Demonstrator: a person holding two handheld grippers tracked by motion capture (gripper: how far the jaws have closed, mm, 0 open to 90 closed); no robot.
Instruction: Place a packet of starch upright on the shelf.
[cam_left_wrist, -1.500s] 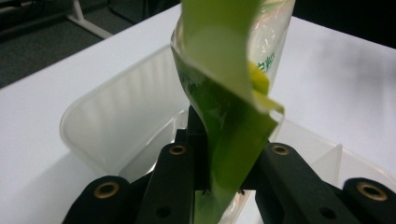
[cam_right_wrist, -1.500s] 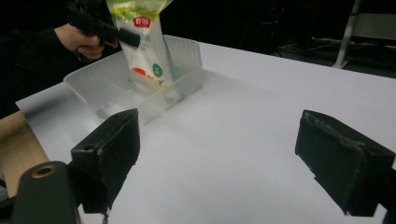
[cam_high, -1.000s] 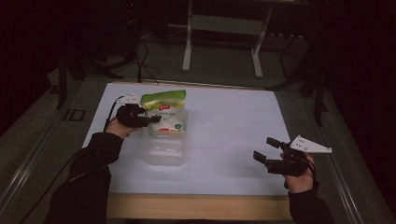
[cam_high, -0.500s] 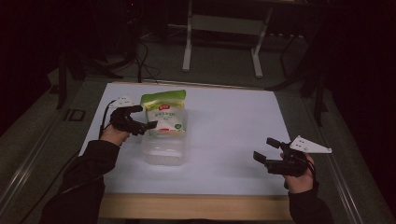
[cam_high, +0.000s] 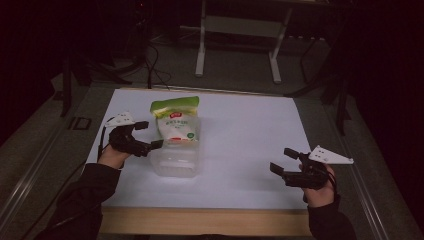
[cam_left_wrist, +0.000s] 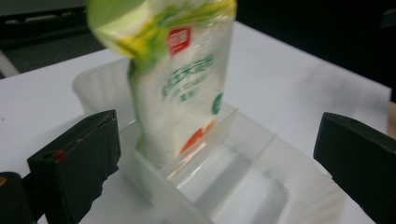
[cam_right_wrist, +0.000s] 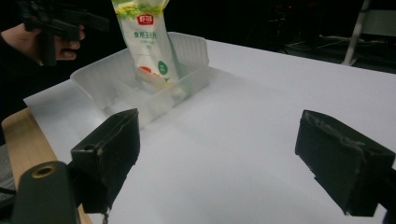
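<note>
A green-topped white food pouch (cam_high: 176, 121) stands upright in the far end of a clear plastic divided bin (cam_high: 176, 161) on the white table. In the left gripper view the pouch (cam_left_wrist: 180, 79) leans in the bin's back compartment (cam_left_wrist: 243, 186). My left gripper (cam_high: 146, 135) is open just left of the bin, holding nothing. My right gripper (cam_high: 283, 160) is open near the table's front right, well away from the bin. The right gripper view has the pouch (cam_right_wrist: 145, 39) and bin (cam_right_wrist: 140, 84) at upper left, with the left gripper (cam_right_wrist: 56, 23) beside them.
The white tabletop (cam_high: 240, 135) has a wooden front edge (cam_high: 200, 221). A white metal stand (cam_high: 240, 45) and cables lie on the dark floor beyond the table. Broad bare surface lies between the bin and my right gripper.
My left gripper let go of the pouch, opened and drew back to the left of the bin. The pouch stays standing in the bin. The right gripper has not moved.
</note>
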